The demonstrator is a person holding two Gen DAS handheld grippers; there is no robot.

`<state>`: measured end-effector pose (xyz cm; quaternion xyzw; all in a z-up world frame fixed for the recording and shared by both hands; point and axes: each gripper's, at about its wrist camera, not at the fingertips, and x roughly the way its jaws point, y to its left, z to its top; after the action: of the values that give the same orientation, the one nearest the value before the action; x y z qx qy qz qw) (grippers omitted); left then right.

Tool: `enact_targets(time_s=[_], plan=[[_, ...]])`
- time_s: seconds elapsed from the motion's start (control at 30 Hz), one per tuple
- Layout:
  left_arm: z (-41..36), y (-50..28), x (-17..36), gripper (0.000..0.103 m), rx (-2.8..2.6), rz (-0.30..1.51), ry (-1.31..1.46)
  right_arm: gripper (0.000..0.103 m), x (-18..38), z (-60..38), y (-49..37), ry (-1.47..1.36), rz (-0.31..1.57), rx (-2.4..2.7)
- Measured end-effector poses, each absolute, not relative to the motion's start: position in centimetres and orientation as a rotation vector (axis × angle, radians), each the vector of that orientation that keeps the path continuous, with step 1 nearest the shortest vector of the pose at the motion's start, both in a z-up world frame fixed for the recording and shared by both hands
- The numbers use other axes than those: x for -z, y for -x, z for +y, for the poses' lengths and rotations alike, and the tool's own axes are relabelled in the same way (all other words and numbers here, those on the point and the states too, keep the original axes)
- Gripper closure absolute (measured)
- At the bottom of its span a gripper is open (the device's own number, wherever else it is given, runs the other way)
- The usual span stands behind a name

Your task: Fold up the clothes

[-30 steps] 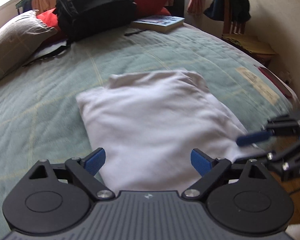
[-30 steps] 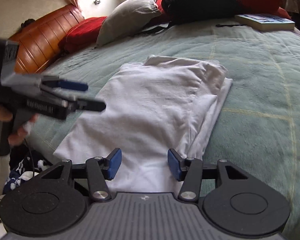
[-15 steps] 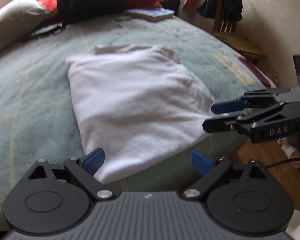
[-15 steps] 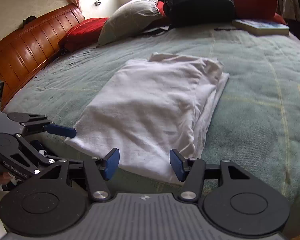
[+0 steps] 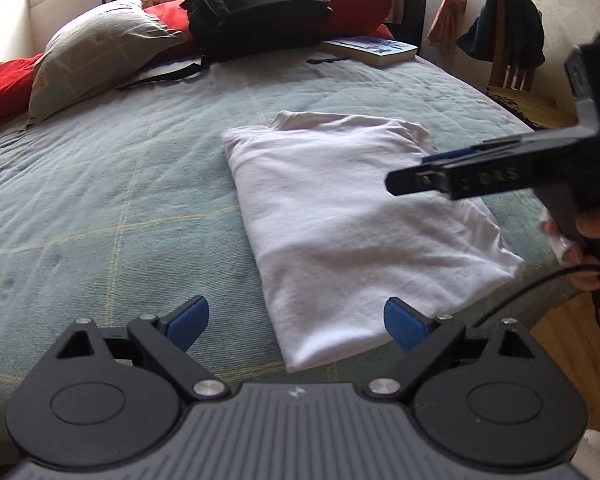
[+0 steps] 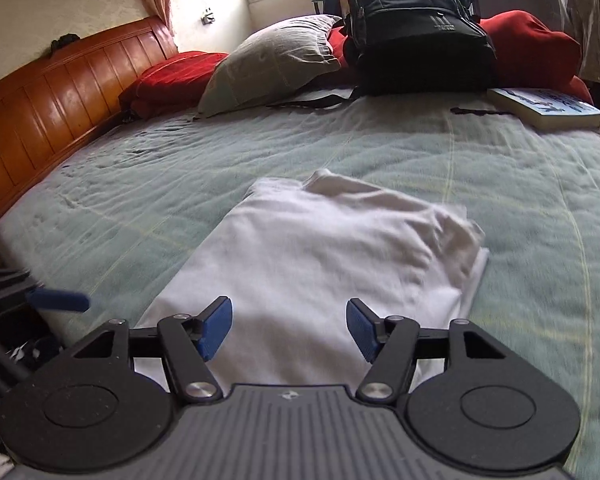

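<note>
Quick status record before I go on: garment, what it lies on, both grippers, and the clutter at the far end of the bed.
garment: white shirt, folded into a rectangle, lying flat
surface: green quilted bedspread
left gripper: open, empty, over the shirt's near corner
right gripper: open, jaws just widened, nothing between the pads, above the shirt's near edge
far end: black backpack, grey pillow, red cushions, book
headboard: wooden

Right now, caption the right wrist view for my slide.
Open right gripper above a folded white shirt on a green bed cover.
</note>
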<state>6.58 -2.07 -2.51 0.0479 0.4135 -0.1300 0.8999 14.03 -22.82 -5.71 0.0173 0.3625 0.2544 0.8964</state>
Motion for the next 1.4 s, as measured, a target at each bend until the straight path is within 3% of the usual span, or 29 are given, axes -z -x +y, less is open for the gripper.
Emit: enact_targets(time_s=[0.2,0.33,0.67,0.83,0.93,1.03,1.4], plan=[[-1.4,-6.5,2.9,0.009,0.247,0.856,-0.097,0.033,7.9,-20.9,-16.1,0.018,0.791,-0.466],[-0.6,-6.6,3.1,0.009,0.239,0.857,-0.081,0.023,8.8,-21.7,-15.1,0.024,0.776,-0.456],[0.5,-6.5,3.1,0.009,0.222,0.842,-0.059,0.022,5.6,-18.9,-14.5,0.084,0.745,-0.487],[1.2,-6.2,2.8,0.009,0.215,0.827,-0.04,0.022,7.1,-17.3,-15.3,0.127,0.78,-0.49],[1.7,-6.2,2.9,0.009,0.212,0.825,-0.028,0.011,8.3,-17.7,-14.8,0.165,0.798,-0.469],[2.0,-6.3,3.1,0.009,0.21,0.827,-0.022,0.009,8.3,-18.6,-14.2,0.175,0.812,-0.462],[2.9,-5.9,3.4,0.009,0.207,0.817,0.006,0.009,6.2,-19.6,-21.2,-0.104,0.841,-0.606]])
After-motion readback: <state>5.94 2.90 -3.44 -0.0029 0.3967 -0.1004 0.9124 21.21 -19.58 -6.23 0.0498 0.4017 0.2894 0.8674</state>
